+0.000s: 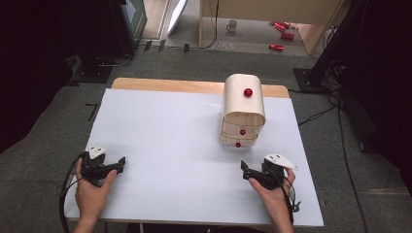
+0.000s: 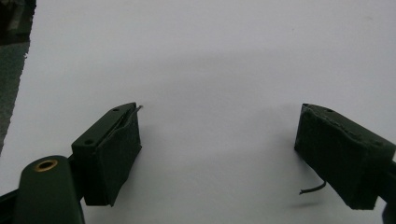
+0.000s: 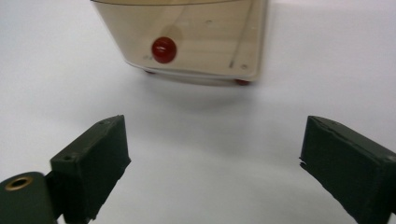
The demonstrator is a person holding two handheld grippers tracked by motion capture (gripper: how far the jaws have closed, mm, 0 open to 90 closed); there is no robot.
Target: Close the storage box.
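A small cream wooden cabinet (image 1: 243, 110) with a rounded top and red ball knobs stands on the white table (image 1: 165, 141), right of centre. Its lowest drawer front with a red knob (image 3: 164, 49) faces my right gripper (image 3: 212, 149), which is open and empty a short way in front of it. In the high view the right gripper (image 1: 245, 167) rests near the table's front right, held by a hand. My left gripper (image 1: 119, 164) lies near the front left, also hand-held. Its jaws stand wide apart over bare white table, so the left gripper (image 2: 217, 144) is open.
The table's wooden far edge (image 1: 165, 84) shows behind the white top. Beyond it on the grey floor lie red cans (image 1: 281, 29) and a mug (image 1: 232, 25). Dark equipment stands at both sides of the room.
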